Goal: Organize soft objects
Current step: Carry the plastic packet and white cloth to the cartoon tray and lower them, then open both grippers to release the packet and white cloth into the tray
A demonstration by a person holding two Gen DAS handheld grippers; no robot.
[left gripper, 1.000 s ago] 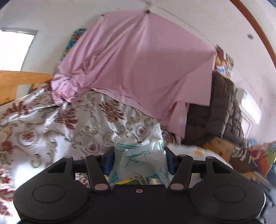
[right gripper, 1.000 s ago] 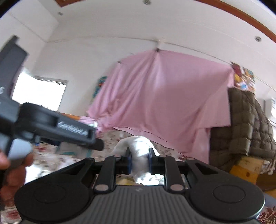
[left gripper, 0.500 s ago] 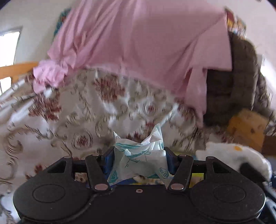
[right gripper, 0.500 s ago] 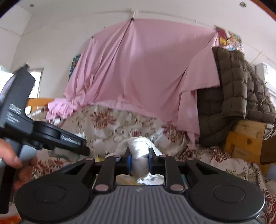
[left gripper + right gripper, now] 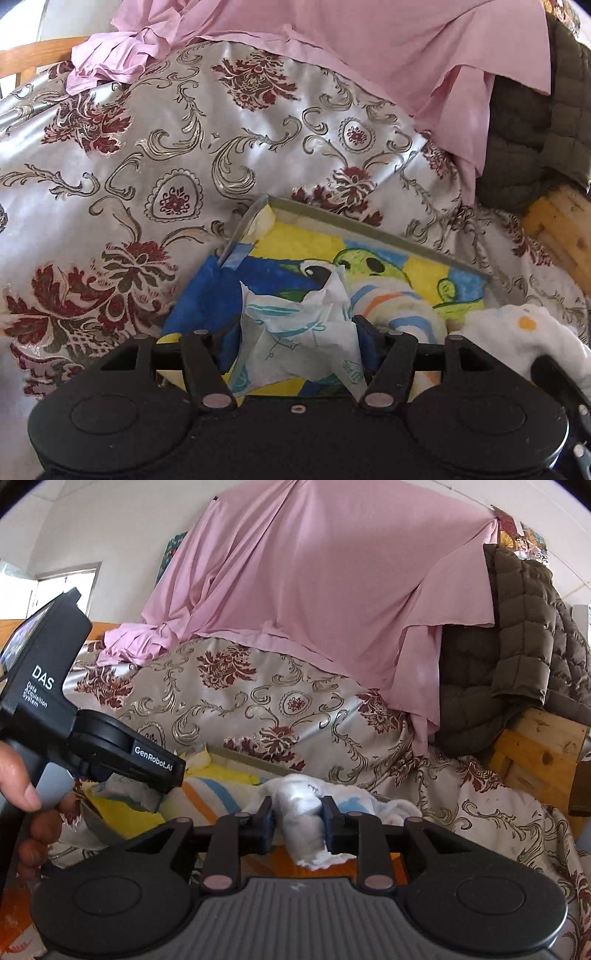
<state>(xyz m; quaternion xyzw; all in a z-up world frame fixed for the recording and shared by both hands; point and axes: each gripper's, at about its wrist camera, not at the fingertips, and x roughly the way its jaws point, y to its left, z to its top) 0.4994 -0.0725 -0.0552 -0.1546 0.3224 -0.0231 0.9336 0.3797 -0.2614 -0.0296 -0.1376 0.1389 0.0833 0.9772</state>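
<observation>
White cloth [image 5: 301,821] between right gripper [image 5: 298,825] pads.

A tray [image 5: 373,225] lies on the bedspread [image 5: 147,155], a striped cloth [image 5: 399,302] in it, a draped sheet [image 5: 351,44] behind.

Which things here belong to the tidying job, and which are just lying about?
Job:
- printed cloth in left gripper
- white cloth in right gripper
- striped cloth
- box holding them

Lying about:
- pink sheet
- floral cover
- quilted jacket
</observation>
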